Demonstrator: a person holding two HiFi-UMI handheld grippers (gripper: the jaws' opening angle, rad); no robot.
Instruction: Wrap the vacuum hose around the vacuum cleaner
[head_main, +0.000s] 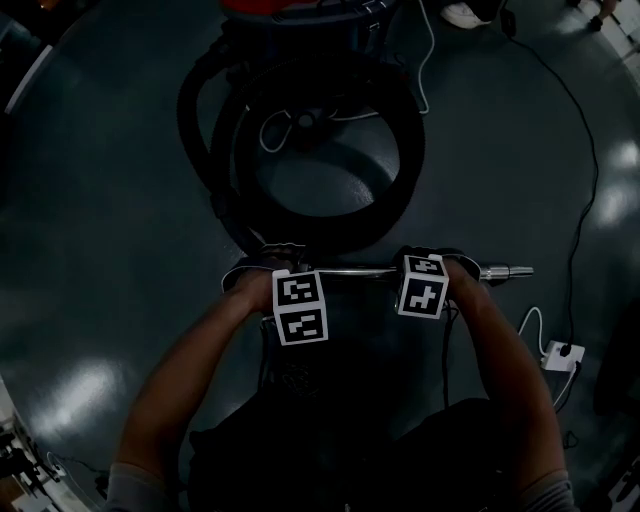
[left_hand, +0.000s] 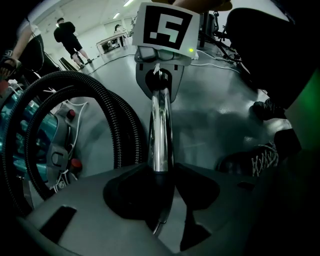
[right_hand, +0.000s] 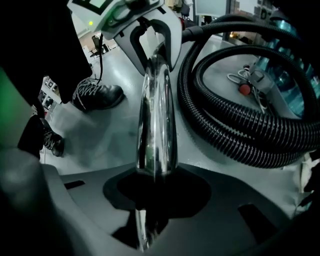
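Both grippers are clamped on the same chrome tube (head_main: 365, 270), which lies crosswise in the head view, just in front of the person's forearms. The left gripper (head_main: 272, 264) grips it near its left end. The right gripper (head_main: 432, 264) grips it further right, and the tube's bare tip projects beyond that gripper. In the left gripper view the tube (left_hand: 160, 135) runs straight out between the jaws of the left gripper (left_hand: 162, 175), with the dark pads closed against its sides. The right gripper view shows the same for the right gripper (right_hand: 155, 175) on the tube (right_hand: 156, 115). The vacuum hose (head_main: 405, 140), black and ribbed, lies beyond the tube in broad loops that ring the vacuum cleaner (head_main: 330, 180). Its nearest curve passes just beyond the two grippers, and neither gripper touches it. In the left gripper view the hose (left_hand: 117, 125) arches to the left of the tube, beside the cleaner's body (left_hand: 30, 145). In the right gripper view the hose (right_hand: 235, 130) coils to the right of the tube. The floor (head_main: 100, 200) is grey and glossy. A white power strip (head_main: 560, 355) lies on it to the person's right.
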